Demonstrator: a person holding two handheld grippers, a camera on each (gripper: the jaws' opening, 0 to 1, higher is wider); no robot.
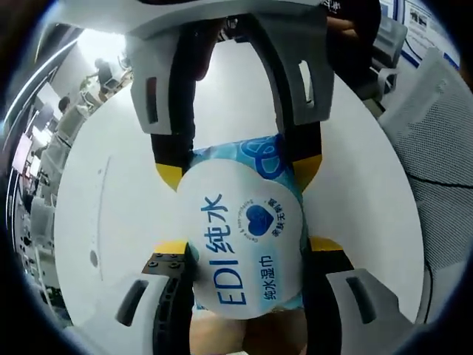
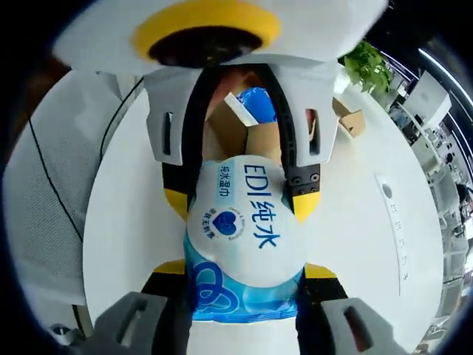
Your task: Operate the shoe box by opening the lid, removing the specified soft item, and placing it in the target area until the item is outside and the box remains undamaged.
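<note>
A soft blue-and-white pack of wet wipes hangs above the white table, gripped from both ends. My left gripper is shut on its near end, yellow tips on either side. My right gripper comes in from the top and pinches the far end. In the right gripper view my right gripper clamps the pack's blue end, and the left gripper faces it from above. Behind them sits the open brown shoe box, with something blue inside.
A small cardboard box and a green plant stand at the table's far side. A grey mesh chair stands beside the table. A person in dark clothes is behind the table.
</note>
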